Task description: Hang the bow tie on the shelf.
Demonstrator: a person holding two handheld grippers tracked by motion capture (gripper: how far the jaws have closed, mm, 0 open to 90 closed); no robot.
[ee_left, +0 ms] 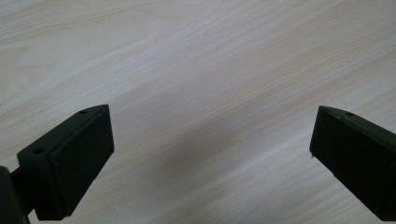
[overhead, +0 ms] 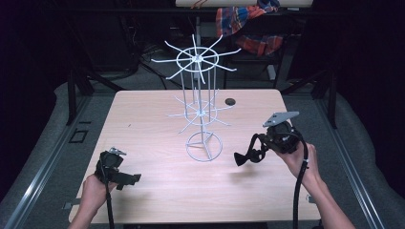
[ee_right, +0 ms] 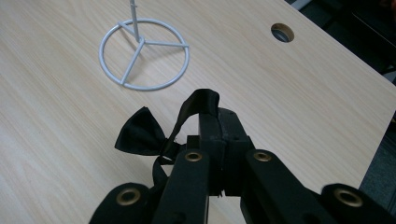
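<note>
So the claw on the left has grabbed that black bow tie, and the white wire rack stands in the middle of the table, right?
Not quite: the right claw holds the black bow tie, shut on its strap, as the right gripper view shows. The left claw is open over bare table. The white wire rack does stand in the middle of the table.

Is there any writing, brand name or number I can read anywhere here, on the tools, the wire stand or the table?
None: no readable text appears in any view.
Left hand-held gripper: plain black, no marking.
Right hand-held gripper, shut on the black bow tie: no label.
White wire rack: bare wire.
Wooden table: wood grain, no print.
Plaid cloth behind: pattern, no words.
</note>
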